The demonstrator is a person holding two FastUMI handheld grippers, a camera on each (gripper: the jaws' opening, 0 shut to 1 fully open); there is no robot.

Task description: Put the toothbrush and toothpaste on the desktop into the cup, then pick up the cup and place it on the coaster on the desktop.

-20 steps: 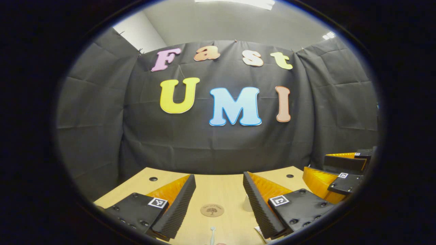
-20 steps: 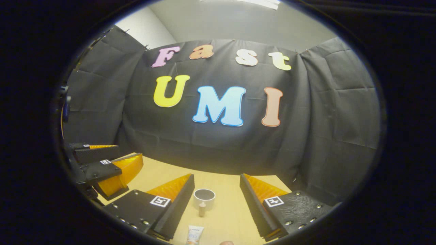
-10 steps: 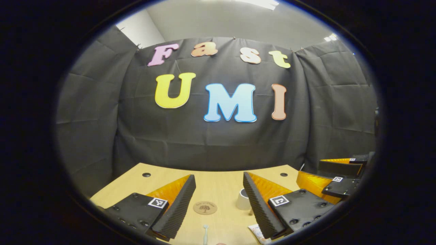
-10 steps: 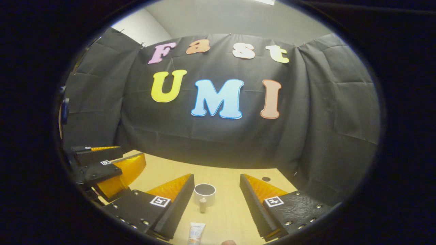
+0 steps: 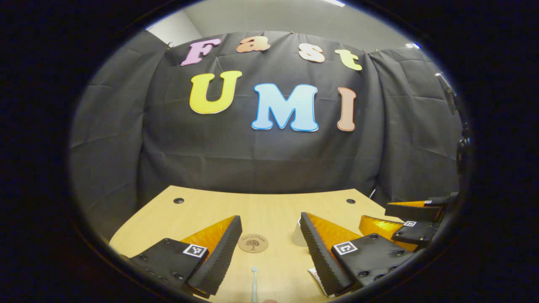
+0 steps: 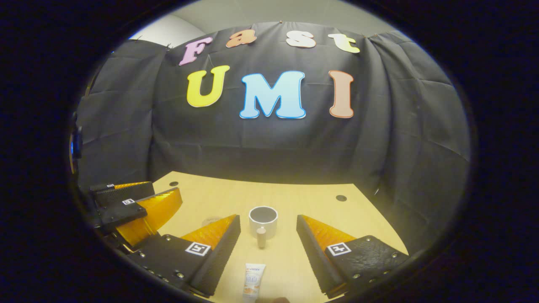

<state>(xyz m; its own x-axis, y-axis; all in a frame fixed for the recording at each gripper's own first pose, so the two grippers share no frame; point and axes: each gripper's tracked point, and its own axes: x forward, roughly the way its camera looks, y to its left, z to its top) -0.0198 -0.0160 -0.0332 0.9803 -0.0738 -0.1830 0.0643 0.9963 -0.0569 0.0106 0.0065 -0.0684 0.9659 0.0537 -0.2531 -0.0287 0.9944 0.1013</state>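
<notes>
In the left gripper view the cup [image 5: 299,236] is half hidden behind a finger of the left tongs [image 5: 269,246], and the toothbrush [image 5: 254,283] is cut off at the lower edge. More of the table [image 6: 303,198] is seen than a second ago. Both tongs are held apart, empty. The coaster [image 5: 253,243] lies between the left fingers; the toothpaste [image 6: 254,281] lies between the fingers of the right tongs [image 6: 268,244], before the cup.

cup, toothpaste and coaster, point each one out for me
cup [image 6: 263,219]: right gripper view, on its white front wall under the rim.
toothpaste [image 6: 253,281]: right gripper view, on the middle of the tube's body.
coaster [image 5: 253,243]: left gripper view, on the middle of the round brown disc.
</notes>
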